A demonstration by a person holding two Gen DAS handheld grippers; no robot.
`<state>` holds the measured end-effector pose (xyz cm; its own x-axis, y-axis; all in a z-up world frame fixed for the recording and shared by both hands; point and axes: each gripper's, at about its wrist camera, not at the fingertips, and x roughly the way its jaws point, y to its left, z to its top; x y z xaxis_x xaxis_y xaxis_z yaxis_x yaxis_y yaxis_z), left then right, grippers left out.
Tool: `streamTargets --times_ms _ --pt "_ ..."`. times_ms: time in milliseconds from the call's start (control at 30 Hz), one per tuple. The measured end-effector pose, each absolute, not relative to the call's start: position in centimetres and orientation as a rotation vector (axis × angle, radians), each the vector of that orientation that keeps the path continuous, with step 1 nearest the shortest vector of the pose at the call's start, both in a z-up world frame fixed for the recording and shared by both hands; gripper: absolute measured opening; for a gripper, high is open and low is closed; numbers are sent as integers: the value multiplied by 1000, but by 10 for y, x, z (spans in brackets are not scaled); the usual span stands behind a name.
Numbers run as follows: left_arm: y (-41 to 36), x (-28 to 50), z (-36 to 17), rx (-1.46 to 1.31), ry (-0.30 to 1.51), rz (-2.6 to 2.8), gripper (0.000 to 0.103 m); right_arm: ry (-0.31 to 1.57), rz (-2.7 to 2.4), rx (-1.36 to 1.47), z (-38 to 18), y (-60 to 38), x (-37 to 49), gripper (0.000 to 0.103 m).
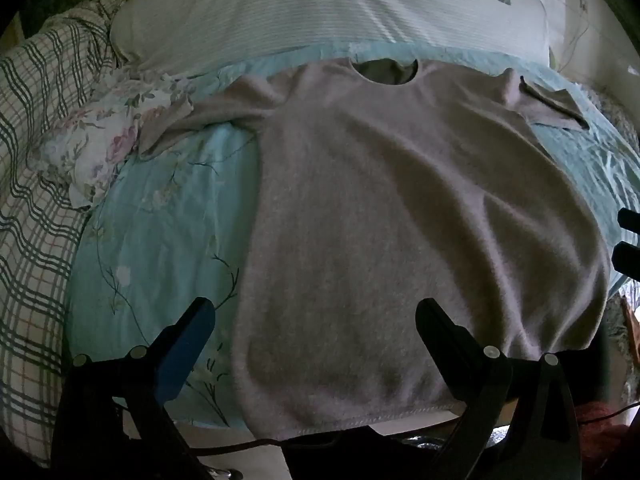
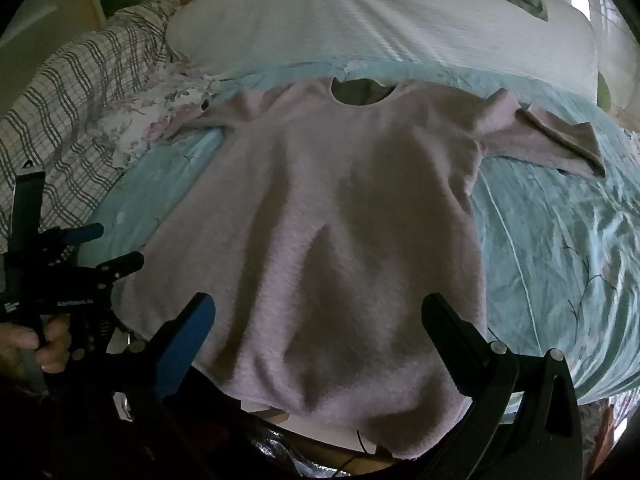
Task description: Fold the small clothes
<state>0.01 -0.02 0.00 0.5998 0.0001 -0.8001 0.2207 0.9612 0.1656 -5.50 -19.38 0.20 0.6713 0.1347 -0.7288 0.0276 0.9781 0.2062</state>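
My left gripper [image 1: 314, 312] hangs low over the near hem of the sweater [image 1: 400, 208], fingers spread wide and holding nothing. My left hand [image 2: 44, 344] wraps its handle at the bed's edge. To its right, my right gripper [image 2: 318, 308] also gapes wide and unladen above the hem. The sweater lies flat on the pale blue quilt [image 2: 560, 240], neck away from me, sleeves out to both sides.

You had a fuzzy, matt knit sweater [image 1: 400, 220] lying on a smooth, slightly shiny quilt [image 1: 160, 220], beside ribbed white cloth [image 1: 320, 12].
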Motion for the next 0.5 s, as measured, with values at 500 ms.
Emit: streamTargets --times_ms 500 --pt "-7 6 6 257 934 -130 101 826 82 225 7 -192 -49 103"
